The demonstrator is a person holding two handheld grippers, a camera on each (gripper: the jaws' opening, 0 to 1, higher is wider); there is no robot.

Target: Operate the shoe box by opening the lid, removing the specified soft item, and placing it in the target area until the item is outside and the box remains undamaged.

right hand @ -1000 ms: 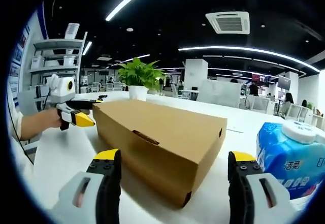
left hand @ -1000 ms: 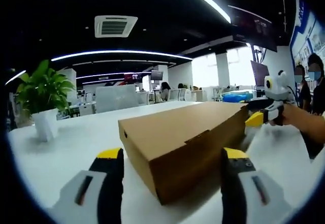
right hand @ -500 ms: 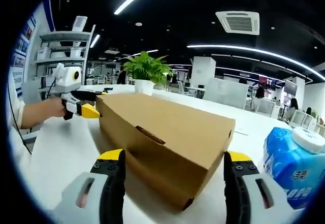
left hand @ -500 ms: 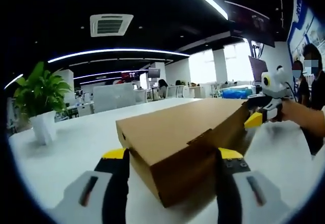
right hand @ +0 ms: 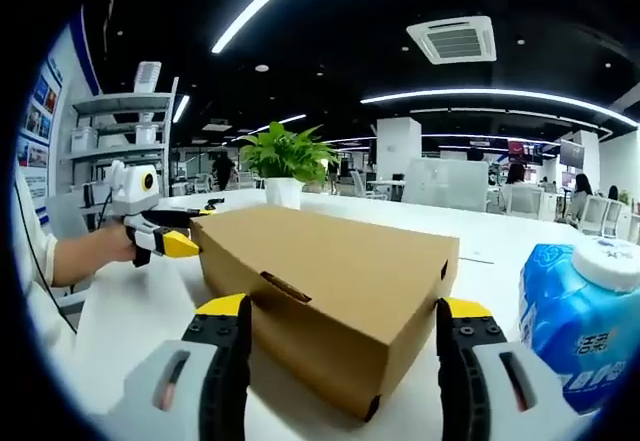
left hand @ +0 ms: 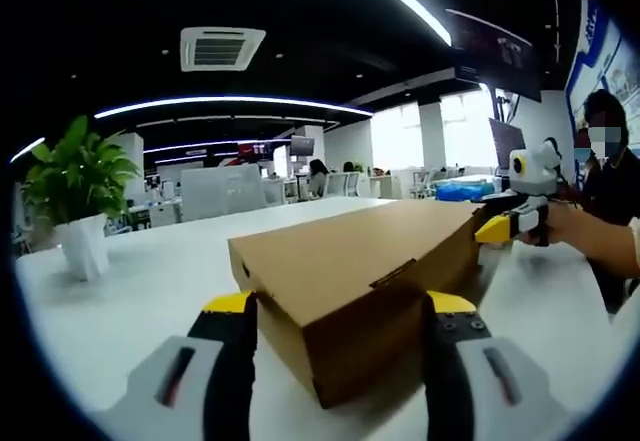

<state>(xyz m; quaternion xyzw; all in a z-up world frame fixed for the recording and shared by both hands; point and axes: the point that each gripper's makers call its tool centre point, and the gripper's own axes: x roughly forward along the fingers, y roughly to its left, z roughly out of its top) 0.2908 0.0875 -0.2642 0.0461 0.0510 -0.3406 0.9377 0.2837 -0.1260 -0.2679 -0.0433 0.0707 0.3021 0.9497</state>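
Note:
A closed brown cardboard shoe box [left hand: 350, 251] lies lengthwise on the white table [left hand: 140, 291]. In the left gripper view my left gripper [left hand: 340, 306] straddles the box's near end, a yellow-tipped jaw pressed to each side. The right gripper [left hand: 497, 226] clasps the far end there. From the right gripper view, the same box [right hand: 340, 256] sits between the jaws of my right gripper [right hand: 342, 311], both touching its sides, and the left gripper [right hand: 185, 229] holds the opposite end. The lid is down, so the box's contents are hidden.
A potted green plant [left hand: 78, 196] stands on the table beyond the box [right hand: 283, 161]. A blue soft pack with a white cap [right hand: 575, 311] sits close to the box on the right. A person's hand [right hand: 85, 256] holds the left gripper; another person [left hand: 605, 171] stands behind.
Both grippers have moved forward along the box, and their jaws have narrowed from standing clear of the box ends to touching the sides. The box has stayed in place.

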